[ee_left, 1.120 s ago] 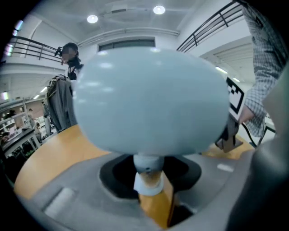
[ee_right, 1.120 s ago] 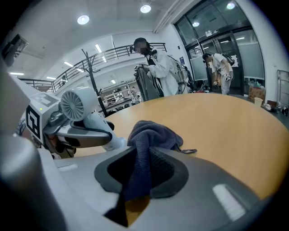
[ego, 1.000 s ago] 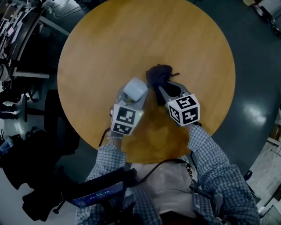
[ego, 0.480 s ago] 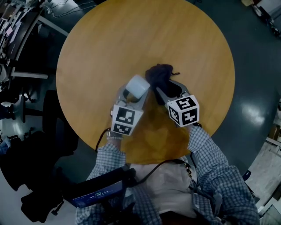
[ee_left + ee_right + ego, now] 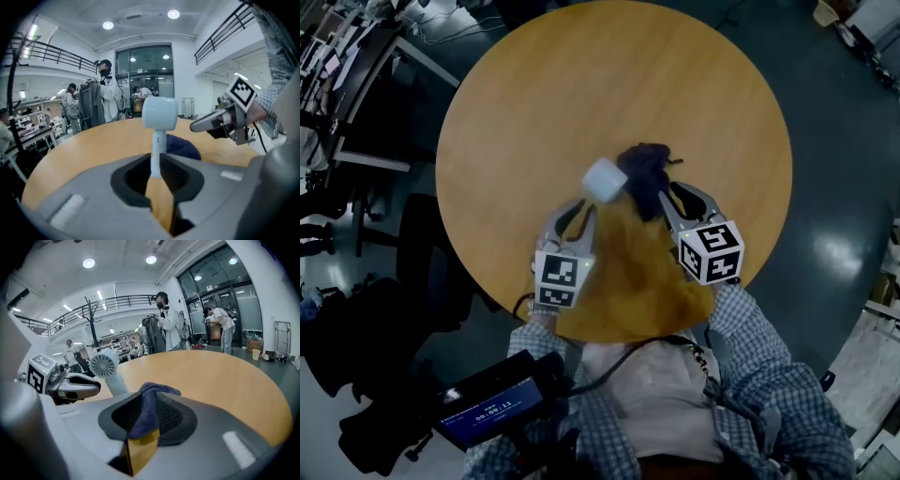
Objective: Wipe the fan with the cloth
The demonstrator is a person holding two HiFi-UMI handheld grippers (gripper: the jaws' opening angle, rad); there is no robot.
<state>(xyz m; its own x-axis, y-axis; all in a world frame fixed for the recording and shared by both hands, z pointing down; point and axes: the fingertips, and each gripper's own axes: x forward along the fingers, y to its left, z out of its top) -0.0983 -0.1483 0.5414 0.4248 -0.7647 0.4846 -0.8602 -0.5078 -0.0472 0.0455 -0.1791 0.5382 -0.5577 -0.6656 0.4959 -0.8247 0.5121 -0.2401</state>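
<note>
Because wiping wants the fan [image 5: 159, 111] steady, my left gripper's [image 5: 584, 204] fingers [image 5: 129, 183] have just closed onto its stem, holding its head up over the table [image 5: 581, 75]; my right gripper's [image 5: 677, 199] fingers [image 5: 172, 420], just closing too, pinch the cloth [image 5: 645, 171] just beside it

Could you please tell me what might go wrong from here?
The left claw, whose jaws have just been closing, pinches the fan by its thin stem, so wiping pressure could twist it loose. The right claw, jaws also just closing, grips one fold of the cloth, which might slip out mid-wipe.
</note>
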